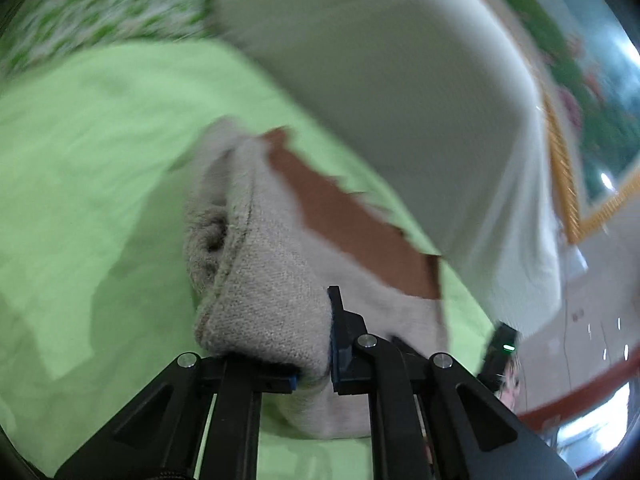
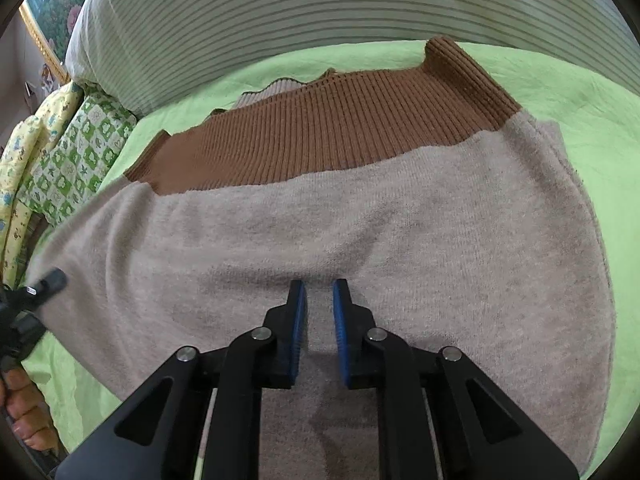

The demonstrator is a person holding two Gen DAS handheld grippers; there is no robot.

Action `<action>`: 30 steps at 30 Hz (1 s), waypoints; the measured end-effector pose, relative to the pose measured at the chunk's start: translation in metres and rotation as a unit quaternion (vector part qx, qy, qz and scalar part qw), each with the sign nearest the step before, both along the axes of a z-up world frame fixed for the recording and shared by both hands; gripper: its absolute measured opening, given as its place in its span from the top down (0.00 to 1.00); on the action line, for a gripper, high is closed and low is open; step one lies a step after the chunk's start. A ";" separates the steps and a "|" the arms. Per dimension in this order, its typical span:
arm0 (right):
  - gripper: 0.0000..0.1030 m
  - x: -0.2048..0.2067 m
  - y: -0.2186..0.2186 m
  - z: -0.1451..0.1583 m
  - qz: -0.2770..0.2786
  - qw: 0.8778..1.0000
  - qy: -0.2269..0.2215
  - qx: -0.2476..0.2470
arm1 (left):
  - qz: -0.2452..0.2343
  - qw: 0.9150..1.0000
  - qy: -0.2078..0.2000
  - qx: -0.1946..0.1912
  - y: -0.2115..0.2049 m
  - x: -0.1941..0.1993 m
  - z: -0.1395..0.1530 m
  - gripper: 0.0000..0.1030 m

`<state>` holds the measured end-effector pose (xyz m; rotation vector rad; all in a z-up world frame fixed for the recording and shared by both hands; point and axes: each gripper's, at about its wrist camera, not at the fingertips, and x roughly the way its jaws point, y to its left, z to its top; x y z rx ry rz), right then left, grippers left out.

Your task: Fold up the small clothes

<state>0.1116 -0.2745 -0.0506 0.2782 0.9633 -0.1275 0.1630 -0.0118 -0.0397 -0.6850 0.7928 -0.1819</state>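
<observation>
A small beige knit garment (image 2: 360, 220) with a brown ribbed band (image 2: 320, 140) lies on a light green sheet (image 2: 580, 112). My right gripper (image 2: 319, 300) rests on the beige cloth, its blue-padded jaws a narrow gap apart with cloth between them. In the left wrist view my left gripper (image 1: 316, 344) is shut on a bunched fold of the same garment (image 1: 272, 288) and holds it above the sheet (image 1: 80, 160); the view is blurred. The left gripper also shows at the right wrist view's left edge (image 2: 44, 284).
A striped white pillow (image 2: 320, 12) lies behind the garment, also seen in the left wrist view (image 1: 400, 80). A green and yellow patterned quilt (image 2: 72, 140) sits at the left. A framed picture (image 1: 568, 184) hangs on the wall.
</observation>
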 end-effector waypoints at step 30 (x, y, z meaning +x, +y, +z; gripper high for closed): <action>0.37 -0.056 -0.108 0.042 -0.092 0.977 -0.088 0.172 | -0.269 0.931 -0.001 0.246 -0.194 -0.029 -0.033 0.29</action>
